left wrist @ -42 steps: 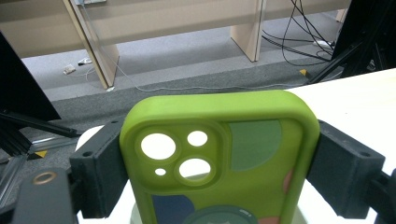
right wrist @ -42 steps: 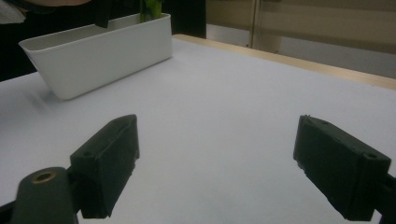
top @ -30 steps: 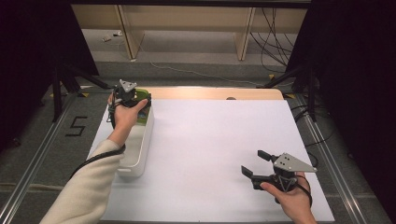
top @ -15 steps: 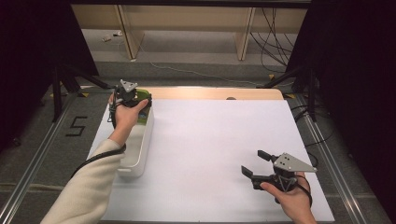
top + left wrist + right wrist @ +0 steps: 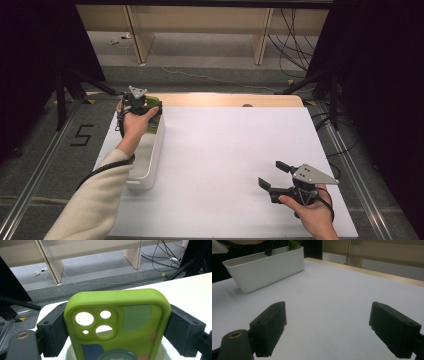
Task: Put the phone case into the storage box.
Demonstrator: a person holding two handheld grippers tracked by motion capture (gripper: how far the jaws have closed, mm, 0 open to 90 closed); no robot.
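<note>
**Green phone case clamped over the white bin**

Green silicone forms the phone case [image 5: 117, 325], which is held upright between the two black jaws of the left gripper [image 5: 117, 327]; in the left gripper view both pads are seen pressed against the case's long edges. The back of the case is turned toward the camera, with its camera cut-outs at the upper left and patches of muted blue-green, navy and pink printed lower down. In the high view the left gripper [image 5: 141, 105] is held over the far end of a white rectangular bin [image 5: 150, 160], and a sliver of the green case [image 5: 154, 102] is visible beside the person's left hand [image 5: 134, 125]. The bin is placed along the left edge of the white table top [image 5: 225, 150], its long side running away from the person. Whether the case's lower end touches the bin cannot be told.

The right gripper [image 5: 273, 176] is held low over the near right part of the table, well apart from the bin. Its jaws are spread wide with nothing between them, as the right gripper view confirms, where bare table surface is seen between the pads [image 5: 270, 330] and the bin [image 5: 267, 267] lies farther off at the upper left.
</note>
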